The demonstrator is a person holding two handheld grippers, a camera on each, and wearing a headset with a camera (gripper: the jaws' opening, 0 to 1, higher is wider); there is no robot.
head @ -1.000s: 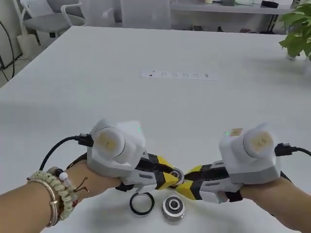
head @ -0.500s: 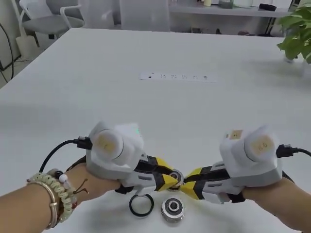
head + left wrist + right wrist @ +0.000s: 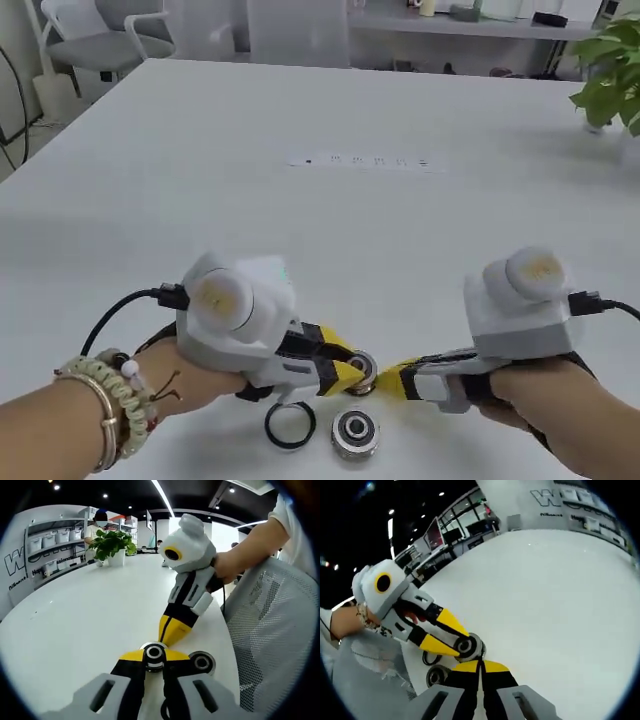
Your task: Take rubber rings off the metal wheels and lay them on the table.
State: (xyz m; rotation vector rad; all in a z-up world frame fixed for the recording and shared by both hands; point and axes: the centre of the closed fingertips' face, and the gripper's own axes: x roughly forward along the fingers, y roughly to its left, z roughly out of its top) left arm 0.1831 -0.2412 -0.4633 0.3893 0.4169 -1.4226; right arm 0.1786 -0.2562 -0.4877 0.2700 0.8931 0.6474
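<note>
My left tool (image 3: pixel 348 368) is shut on a metal wheel (image 3: pixel 153 653), near the front edge of the table (image 3: pixel 350 230). My right tool (image 3: pixel 480 664) has its jaws pressed together, with the tip touching that wheel's edge. I cannot tell if it nips any rubber. I think a ring is soft, light and stretchy, so I would pinch its outer edge and peel. The wheel is hard and smooth and may slip. I count two wheels and one ring. The second wheel (image 3: pixel 355 430) lies on the table, with the loose rubber ring (image 3: pixel 290 424) just beside it.
</note>
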